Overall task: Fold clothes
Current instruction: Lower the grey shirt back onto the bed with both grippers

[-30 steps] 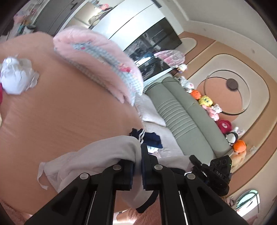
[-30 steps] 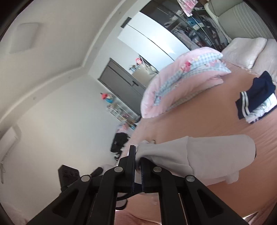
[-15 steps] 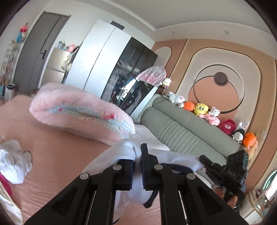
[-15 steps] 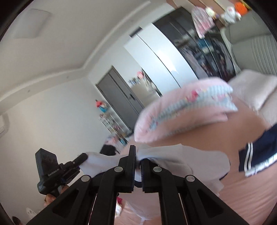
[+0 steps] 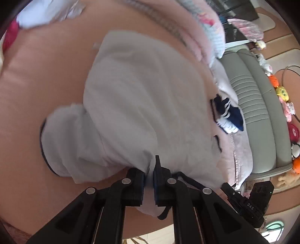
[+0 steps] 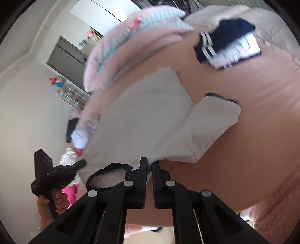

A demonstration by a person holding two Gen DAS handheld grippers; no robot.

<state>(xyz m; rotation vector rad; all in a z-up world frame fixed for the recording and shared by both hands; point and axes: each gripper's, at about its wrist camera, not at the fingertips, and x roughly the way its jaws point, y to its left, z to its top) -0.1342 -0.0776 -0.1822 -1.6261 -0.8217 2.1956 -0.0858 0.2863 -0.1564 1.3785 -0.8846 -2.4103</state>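
Note:
A white short-sleeved shirt with dark trim [image 5: 142,97] lies spread over the pink bed [image 5: 37,90], collar end towards me. My left gripper [image 5: 149,172] is shut on its near edge beside the collar. My right gripper [image 6: 149,169] is shut on the same near edge of the shirt [image 6: 142,120], next to the dark-trimmed collar [image 6: 108,175]. Each gripper shows in the other's view: the right one [image 5: 249,202] at lower right, the left one [image 6: 54,174] at lower left, held in a hand.
A folded navy and white garment [image 5: 225,116] [image 6: 226,47] lies beyond the shirt near a pale pillow. A rolled pink duvet [image 6: 131,39] lies at the far side. A white crumpled garment [image 5: 45,11] lies far left. A green headboard with plush toys [image 5: 262,105] is on the right.
Both grippers have swung down from holding the shirt up in the air. The shirt now lies spread flat on the bed, still gripped at its near edge.

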